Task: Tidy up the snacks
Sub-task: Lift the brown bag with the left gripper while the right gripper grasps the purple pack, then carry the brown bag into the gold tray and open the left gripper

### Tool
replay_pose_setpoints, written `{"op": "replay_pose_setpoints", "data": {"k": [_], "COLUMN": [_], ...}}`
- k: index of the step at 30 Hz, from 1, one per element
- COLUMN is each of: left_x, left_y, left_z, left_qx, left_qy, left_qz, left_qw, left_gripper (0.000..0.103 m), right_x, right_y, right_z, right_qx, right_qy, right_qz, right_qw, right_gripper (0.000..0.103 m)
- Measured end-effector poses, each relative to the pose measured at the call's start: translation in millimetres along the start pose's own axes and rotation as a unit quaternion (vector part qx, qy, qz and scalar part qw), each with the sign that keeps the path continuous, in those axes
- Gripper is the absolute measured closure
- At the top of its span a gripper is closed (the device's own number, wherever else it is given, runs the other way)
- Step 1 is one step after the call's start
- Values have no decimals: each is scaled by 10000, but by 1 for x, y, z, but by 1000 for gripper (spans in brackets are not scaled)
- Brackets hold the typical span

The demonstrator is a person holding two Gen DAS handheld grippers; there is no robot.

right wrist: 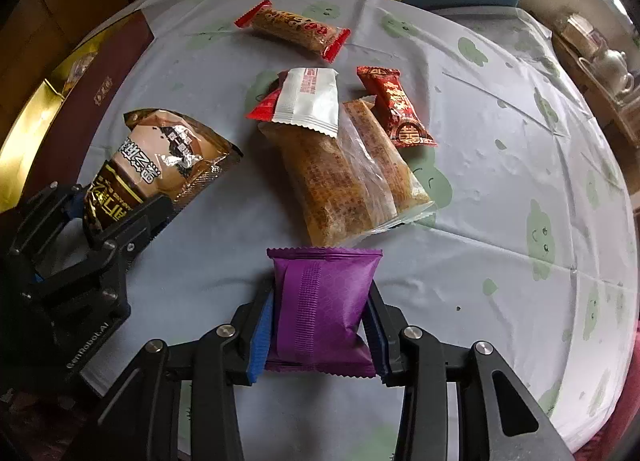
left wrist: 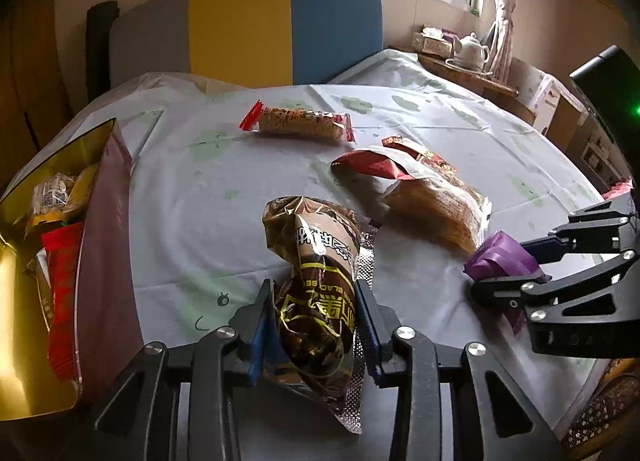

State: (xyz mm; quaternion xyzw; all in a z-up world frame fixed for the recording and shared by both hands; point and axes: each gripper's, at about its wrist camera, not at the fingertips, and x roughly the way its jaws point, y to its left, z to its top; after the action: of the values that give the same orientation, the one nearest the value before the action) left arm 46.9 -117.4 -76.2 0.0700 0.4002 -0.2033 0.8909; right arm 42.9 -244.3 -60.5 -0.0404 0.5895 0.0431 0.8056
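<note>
My left gripper [left wrist: 314, 291] is shut on a brown foil snack bag [left wrist: 316, 245], which stands up between the blue pads over the table. The right wrist view shows that bag [right wrist: 168, 153] at the left, with the left gripper [right wrist: 108, 207] holding its lower end. My right gripper [right wrist: 320, 295] is shut on a purple packet [right wrist: 322, 301] just above the tablecloth; the same packet [left wrist: 496, 251] and gripper [left wrist: 506, 267] appear at the right in the left wrist view. A gold box [left wrist: 104, 261] with a maroon wall stands at the left and holds several snacks.
Loose snacks lie mid-table: a red-ended bar [right wrist: 294, 27], a white packet [right wrist: 310, 99], a red packet [right wrist: 396, 109] and a large clear biscuit pack [right wrist: 344, 181]. A grey, yellow and blue chair back [left wrist: 248, 29] stands behind the table. A teapot [left wrist: 472, 47] sits on a side shelf.
</note>
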Motion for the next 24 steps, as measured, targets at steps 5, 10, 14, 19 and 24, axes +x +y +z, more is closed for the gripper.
{"op": "replay_pose_setpoints", "data": {"k": [5, 10, 14, 19, 24], "left_x": [-14, -34, -55, -93, -124], "left_y": [-2, 1, 12, 57, 134], "left_z": [2, 6, 13, 26, 23], "left_qx": [4, -91, -229, -919, -1985], "left_qy": [70, -54, -222, -500, -864], "left_qz": [-181, -338, -441, -417, 223], "left_qw": [9998, 9994, 9985, 9936, 9760], "left_gripper": [72, 72, 72, 72, 72], "right_x": [4, 2, 1, -2, 0], "right_y": [6, 4, 7, 9, 8], "right_z": [-1, -2, -5, -6, -4], "right_qx": [-166, -203, -259, -282, -290], "right_qy": [-52, -70, -92, -101, -100], "right_qz": [-104, -115, -164, -177, -176], "right_qw": [9998, 9997, 9995, 9994, 9994], "right_gripper": [62, 62, 62, 62, 62]}}
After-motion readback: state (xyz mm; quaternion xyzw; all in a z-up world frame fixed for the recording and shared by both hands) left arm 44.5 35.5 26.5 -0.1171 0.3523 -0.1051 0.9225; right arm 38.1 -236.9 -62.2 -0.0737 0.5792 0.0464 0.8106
